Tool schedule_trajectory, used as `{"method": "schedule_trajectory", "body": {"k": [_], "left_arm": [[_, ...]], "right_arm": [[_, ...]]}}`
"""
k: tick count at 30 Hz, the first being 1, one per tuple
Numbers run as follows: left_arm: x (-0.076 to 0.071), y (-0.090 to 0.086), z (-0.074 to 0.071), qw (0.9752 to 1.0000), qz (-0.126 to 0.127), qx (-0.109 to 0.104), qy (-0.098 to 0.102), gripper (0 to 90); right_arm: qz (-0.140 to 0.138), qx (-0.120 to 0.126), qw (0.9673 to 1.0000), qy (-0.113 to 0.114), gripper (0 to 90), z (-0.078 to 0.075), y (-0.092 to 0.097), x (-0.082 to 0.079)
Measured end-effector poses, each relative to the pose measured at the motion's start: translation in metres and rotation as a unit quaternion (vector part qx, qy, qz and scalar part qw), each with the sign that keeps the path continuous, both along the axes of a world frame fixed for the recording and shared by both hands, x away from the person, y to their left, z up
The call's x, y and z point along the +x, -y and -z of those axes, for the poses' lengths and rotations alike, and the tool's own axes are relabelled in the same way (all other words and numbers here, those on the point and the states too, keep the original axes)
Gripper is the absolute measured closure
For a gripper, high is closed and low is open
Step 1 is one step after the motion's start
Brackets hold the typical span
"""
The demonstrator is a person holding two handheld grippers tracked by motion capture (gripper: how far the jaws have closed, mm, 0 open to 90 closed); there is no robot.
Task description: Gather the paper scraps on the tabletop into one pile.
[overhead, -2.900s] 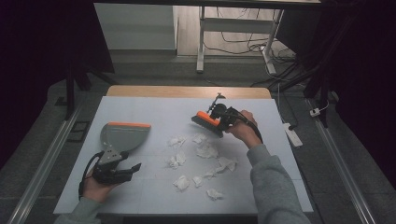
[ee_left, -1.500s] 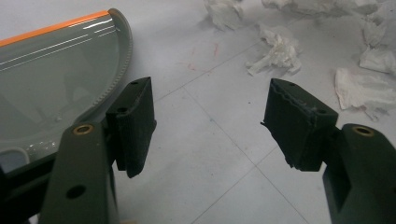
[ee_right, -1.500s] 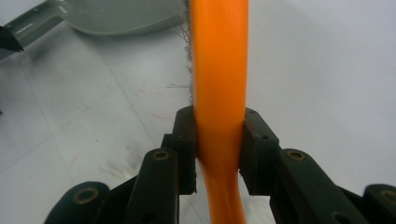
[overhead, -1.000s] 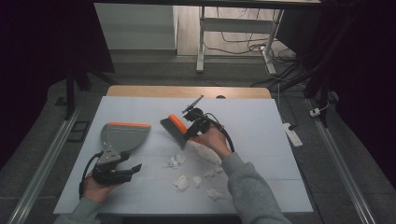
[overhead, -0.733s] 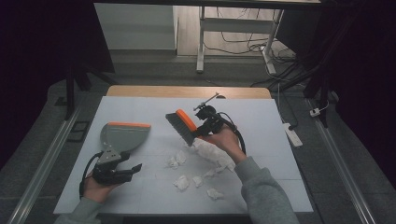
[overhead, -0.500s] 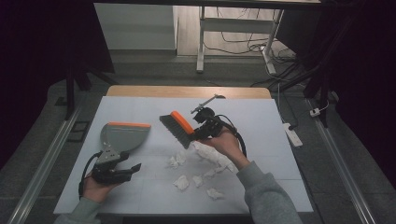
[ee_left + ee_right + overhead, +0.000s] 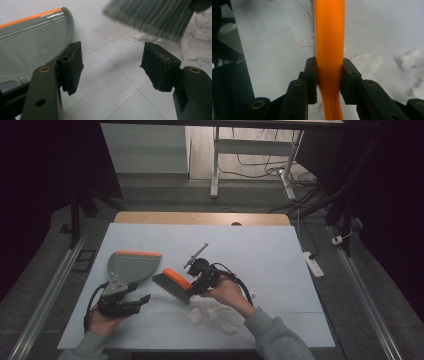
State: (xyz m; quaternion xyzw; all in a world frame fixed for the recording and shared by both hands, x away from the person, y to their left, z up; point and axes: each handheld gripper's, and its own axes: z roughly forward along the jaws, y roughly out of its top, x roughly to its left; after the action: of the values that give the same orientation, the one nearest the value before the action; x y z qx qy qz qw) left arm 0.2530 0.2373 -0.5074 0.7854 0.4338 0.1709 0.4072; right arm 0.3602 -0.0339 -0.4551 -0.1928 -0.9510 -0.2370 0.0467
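Clamping the brush by its orange back, right gripper holds bristles down between dustpan and paper scraps; left gripper, fingers spread, rests beside the dustpan.

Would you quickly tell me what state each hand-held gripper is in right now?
Left hand-held gripper: open, jaws apart over bare table, holding nothing.
Right hand-held gripper: shut on the brush by its orange handle.

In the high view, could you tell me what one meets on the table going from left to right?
Left gripper → grey dustpan → brush → right gripper → crumpled paper scraps.
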Motion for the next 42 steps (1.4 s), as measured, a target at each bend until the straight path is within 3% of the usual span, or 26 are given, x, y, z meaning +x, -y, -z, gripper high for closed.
{"method": "schedule_trajectory", "body": {"k": [3, 7, 10, 17, 19, 24, 28, 31, 36, 42], "left_arm": [[0.0, -0.001, 0.0, 1.0, 0.0, 0.0, -0.001, 34.1], [0.0, -0.002, 0.0, 1.0, -0.003, -0.002, -0.001, 34.0], [0.0, -0.003, 0.0, 1.0, -0.004, -0.003, -0.001, 34.0], [0.001, -0.002, 0.001, 1.0, -0.002, -0.001, -0.003, 34.0], [0.001, -0.002, 0.001, 1.0, -0.003, -0.001, -0.004, 34.0], [0.001, -0.003, 0.001, 0.9999, -0.01, -0.002, -0.004, 33.6], [0.001, -0.002, 0.001, 0.9999, -0.01, 0.001, -0.004, 33.6], [0.001, -0.002, 0.001, 0.9999, -0.01, 0.0, -0.004, 33.6], [0.001, -0.003, 0.001, 0.9999, -0.012, -0.001, -0.005, 33.5], [0.001, -0.003, 0.001, 0.9999, -0.012, -0.001, -0.005, 33.6]], "right_arm": [[-0.004, -0.018, 0.9998, 0.002, 70.4, 0.009, -0.006, -0.002], [0.018, -0.023, 0.9996, 0.007, 70.5, 0.011, -0.002, 0.006], [0.034, -0.03, 0.9989, 0.005, 70.4, 0.013, 0.008, 0.015], [0.1, -0.042, 0.9933, 0.041, 70.5, 0.004, 0.045, 0.033], [0.104, -0.033, 0.9931, 0.045, 70.5, -0.002, 0.053, 0.033], [0.109, 0.036, 0.9924, 0.045, 70.5, -0.03, 0.073, 0.025], [0.095, 0.056, 0.9923, 0.056, 70.5, -0.048, 0.082, 0.01], [0.071, 0.052, 0.9949, 0.05, 70.5, -0.051, 0.08, -0.006], [0.015, 0.029, 0.9988, 0.035, 70.4, -0.038, 0.072, -0.034], [-0.039, -0.01, 0.9989, 0.023, 70.5, -0.02, 0.058, -0.061]]}}
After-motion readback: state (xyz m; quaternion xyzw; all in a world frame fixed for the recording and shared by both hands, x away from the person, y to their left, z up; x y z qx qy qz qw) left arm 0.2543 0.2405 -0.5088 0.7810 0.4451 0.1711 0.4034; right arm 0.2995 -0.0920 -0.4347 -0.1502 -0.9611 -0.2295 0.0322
